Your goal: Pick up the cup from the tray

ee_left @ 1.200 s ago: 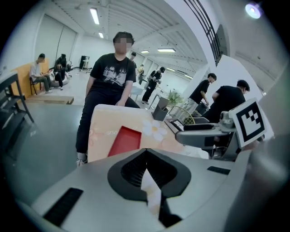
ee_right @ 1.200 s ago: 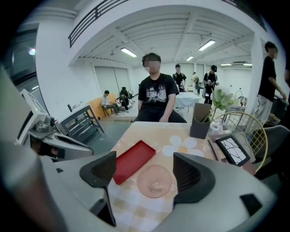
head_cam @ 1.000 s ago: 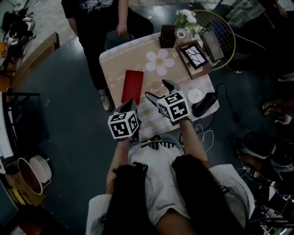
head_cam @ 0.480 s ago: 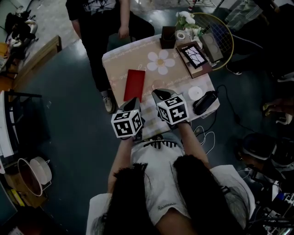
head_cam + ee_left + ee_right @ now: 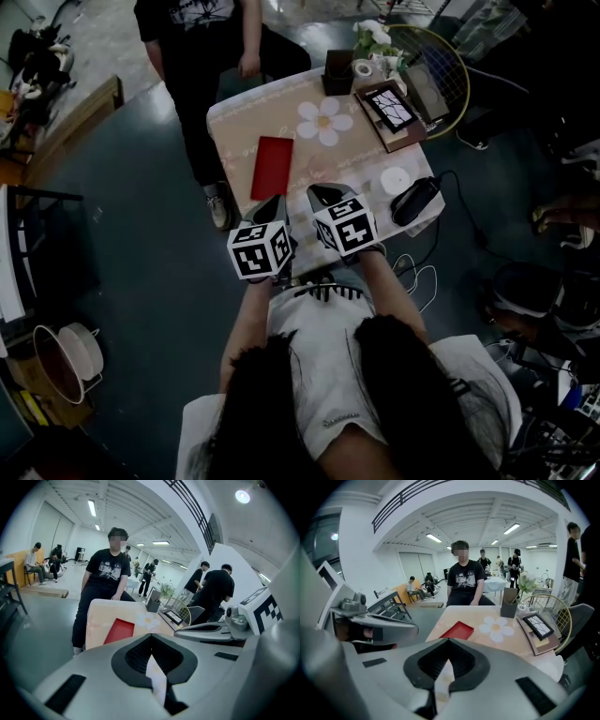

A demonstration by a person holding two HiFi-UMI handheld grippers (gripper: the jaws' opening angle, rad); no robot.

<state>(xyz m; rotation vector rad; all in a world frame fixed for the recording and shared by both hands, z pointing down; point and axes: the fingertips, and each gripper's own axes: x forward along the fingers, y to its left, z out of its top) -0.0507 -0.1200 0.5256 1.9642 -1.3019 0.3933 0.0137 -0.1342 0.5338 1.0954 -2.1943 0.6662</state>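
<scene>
A flower-patterned tabletop [image 5: 258, 117] is being viewed from above, with a red tray [image 5: 272, 167] lying on it. The left gripper [image 5: 274, 202] and right gripper [image 5: 321, 191] are being held over its near part, the fingers of each together with nothing between them. The right fingers have just been closing. The cup cannot be made out in any view.

Two tools (left tool [image 5: 276, 204], right tool [image 5: 323, 193]), one red tray [image 5: 272, 167], one framed picture [image 5: 386, 108], one table [image 5: 244, 122].
</scene>
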